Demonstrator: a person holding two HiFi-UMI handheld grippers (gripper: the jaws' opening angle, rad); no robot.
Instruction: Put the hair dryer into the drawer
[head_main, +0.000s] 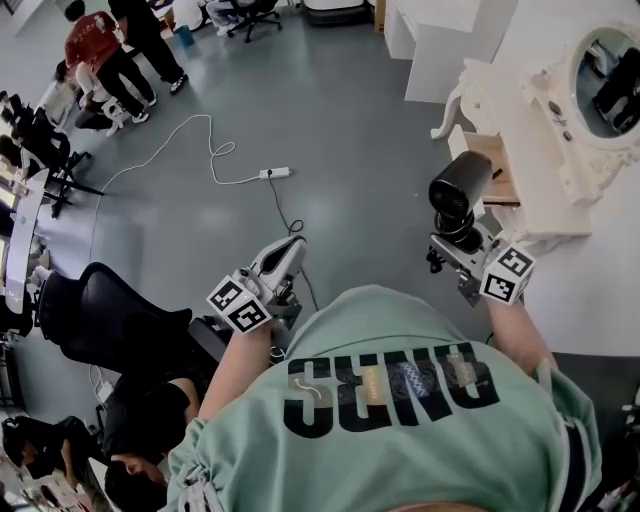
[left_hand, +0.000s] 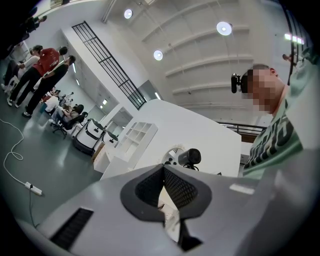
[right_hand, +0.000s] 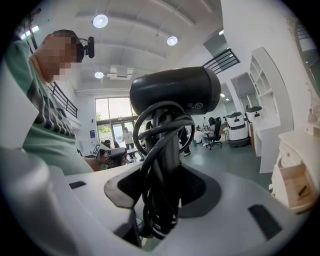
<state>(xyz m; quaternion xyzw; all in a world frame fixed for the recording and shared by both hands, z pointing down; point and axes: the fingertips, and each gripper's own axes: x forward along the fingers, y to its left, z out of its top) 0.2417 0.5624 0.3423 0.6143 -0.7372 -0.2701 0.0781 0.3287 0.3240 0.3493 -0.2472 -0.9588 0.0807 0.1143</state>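
A black hair dryer (head_main: 459, 187) stands upright in my right gripper (head_main: 452, 236), its cord wound round the handle. In the right gripper view the jaws are shut on that handle and cord (right_hand: 162, 165), with the dryer's barrel (right_hand: 175, 90) above them. The white dressing table (head_main: 560, 190) is at the right, and its open drawer (head_main: 492, 168) with a wooden inside lies just beyond the dryer. The drawer (right_hand: 295, 187) also shows at the right of the right gripper view. My left gripper (head_main: 287, 250) hangs over the floor, its pads (left_hand: 172, 187) pressed together with nothing between them.
A white power strip (head_main: 276, 173) with its cables lies on the grey floor ahead. A black office chair (head_main: 120, 310) and a seated person (head_main: 140, 440) are at the lower left. Several people (head_main: 110, 50) stand far back left. An oval mirror (head_main: 605, 80) tops the table.
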